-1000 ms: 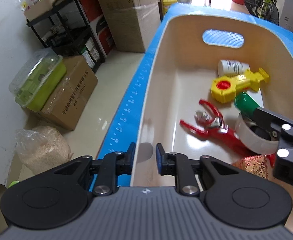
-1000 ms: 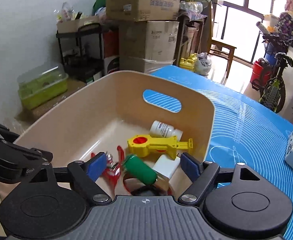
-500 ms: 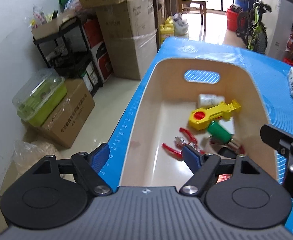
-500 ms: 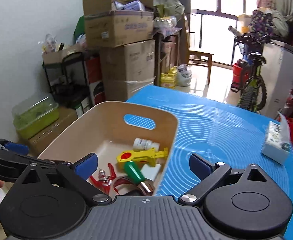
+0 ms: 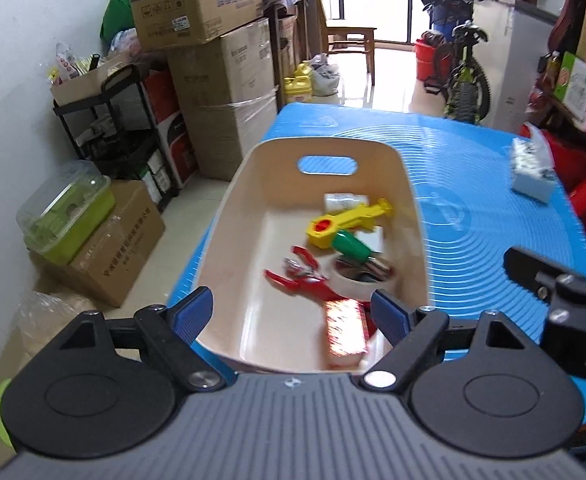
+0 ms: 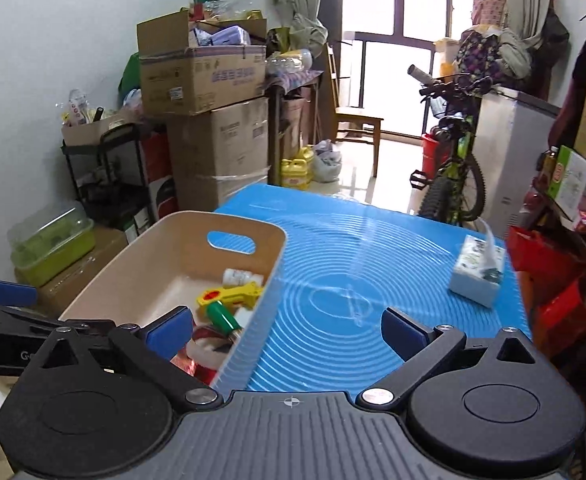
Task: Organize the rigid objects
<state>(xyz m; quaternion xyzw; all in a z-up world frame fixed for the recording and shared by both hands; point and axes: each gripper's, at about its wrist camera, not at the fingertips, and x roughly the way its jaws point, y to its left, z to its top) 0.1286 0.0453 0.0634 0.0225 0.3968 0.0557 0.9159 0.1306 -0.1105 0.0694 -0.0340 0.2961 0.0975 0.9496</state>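
Note:
A beige bin [image 5: 229, 216] with a handle slot stands on the blue mat [image 5: 473, 208]. Inside lie a yellow tool [image 5: 345, 222], a green-handled item [image 5: 351, 246], red pliers [image 5: 301, 280], a tape roll [image 5: 349, 280], a white bottle [image 5: 343, 202] and a shiny red box [image 5: 345, 332]. My left gripper [image 5: 293, 310] hovers above the bin's near end, jaws opening, nothing between them. My right gripper [image 6: 287, 330] stands open and empty over the bin's right wall [image 6: 261, 312] and the mat [image 6: 353, 272].
A white tissue pack [image 6: 479, 270] lies at the mat's far right. Stacked cardboard boxes [image 5: 221, 80], a black shelf rack [image 5: 109, 128] and a green lidded container [image 5: 67, 216] stand on the floor to the left. A bicycle [image 6: 453, 176] leans beyond the table.
Both grippers have risen and pulled back from the bin. The left jaws went from nearly shut to wide, and the right jaws let go of the green-handled item, which now lies in the bin.

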